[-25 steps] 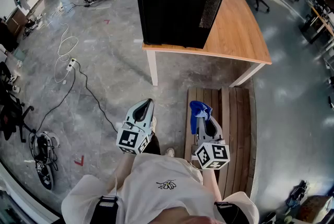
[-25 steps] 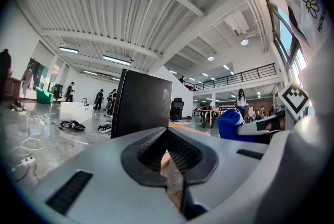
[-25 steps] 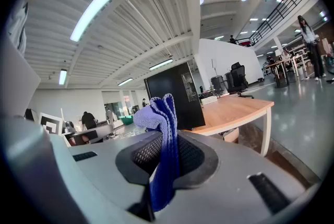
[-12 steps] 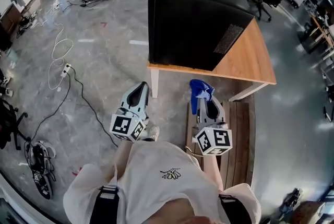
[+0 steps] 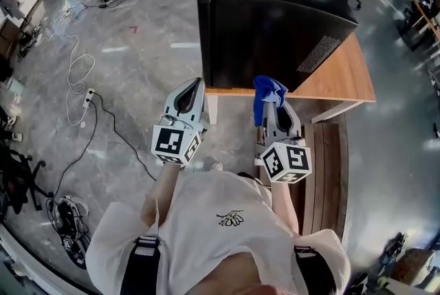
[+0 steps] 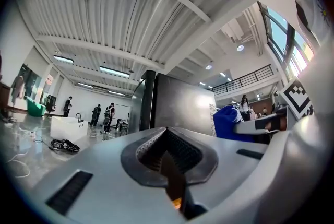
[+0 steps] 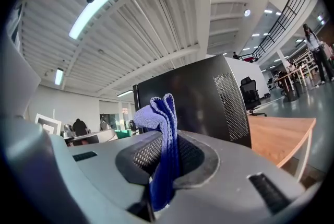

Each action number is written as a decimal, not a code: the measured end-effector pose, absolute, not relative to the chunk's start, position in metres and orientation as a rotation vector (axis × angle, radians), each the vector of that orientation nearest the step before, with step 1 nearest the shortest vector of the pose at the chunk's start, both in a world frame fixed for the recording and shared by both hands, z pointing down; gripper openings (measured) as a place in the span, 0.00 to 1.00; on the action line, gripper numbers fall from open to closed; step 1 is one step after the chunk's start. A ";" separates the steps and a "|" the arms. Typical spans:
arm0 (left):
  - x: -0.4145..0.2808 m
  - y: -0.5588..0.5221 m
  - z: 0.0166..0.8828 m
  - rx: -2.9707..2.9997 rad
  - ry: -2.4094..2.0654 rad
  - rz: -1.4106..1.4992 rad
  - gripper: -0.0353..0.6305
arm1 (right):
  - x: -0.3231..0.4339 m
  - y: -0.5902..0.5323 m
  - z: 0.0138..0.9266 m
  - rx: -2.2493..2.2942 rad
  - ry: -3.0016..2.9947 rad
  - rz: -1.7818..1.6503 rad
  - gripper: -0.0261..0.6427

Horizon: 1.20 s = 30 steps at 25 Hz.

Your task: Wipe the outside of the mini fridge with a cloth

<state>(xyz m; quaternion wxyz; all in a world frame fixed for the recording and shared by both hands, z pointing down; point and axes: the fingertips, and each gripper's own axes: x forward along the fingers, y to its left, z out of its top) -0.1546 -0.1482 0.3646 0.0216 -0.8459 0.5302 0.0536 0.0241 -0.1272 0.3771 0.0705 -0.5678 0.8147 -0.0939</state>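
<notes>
We hold: right gripper (image 5: 273,105), fingers clamped on blue cloth (image 7: 163,129); left gripper (image 5: 194,89), fingers together, nothing between; black mini fridge (image 5: 268,5) on wooden worktop (image 5: 344,80).

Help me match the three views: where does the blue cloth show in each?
Head view: the blue cloth is right of centre, sticking up from the right gripper, just under the mini fridge in the picture.
Left gripper view: blue cloth at middle right, beside the mini fridge.
Right gripper view: blue cloth in the centre, pinched between the jaws.
Shared landmark: the black mini fridge, seen in all three views.
</notes>
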 end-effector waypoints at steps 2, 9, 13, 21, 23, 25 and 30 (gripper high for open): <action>-0.149 -0.147 0.367 -2.633 1.659 0.191 0.06 | 0.021 -0.128 0.383 -1.695 2.468 -0.320 0.13; -0.136 -0.133 0.362 -2.641 1.743 0.235 0.06 | 0.001 -0.144 0.367 -1.568 2.550 -0.363 0.13; -0.147 -0.134 0.359 -2.573 1.794 0.217 0.06 | -0.038 -0.175 0.317 -1.457 2.507 -0.273 0.13; -0.186 -0.123 0.370 -2.476 1.985 0.217 0.06 | -0.131 -0.228 0.218 -1.301 2.472 -0.026 0.13; -0.194 -0.119 0.370 -2.446 2.022 0.218 0.06 | -0.146 -0.239 0.207 -1.321 2.480 0.010 0.13; -0.200 -0.117 0.368 -2.420 2.050 0.225 0.06 | -0.153 -0.245 0.200 -1.352 2.483 0.050 0.13; -0.218 -0.115 0.372 -2.368 2.129 0.257 0.06 | -0.156 -0.246 0.199 -1.411 2.485 0.180 0.13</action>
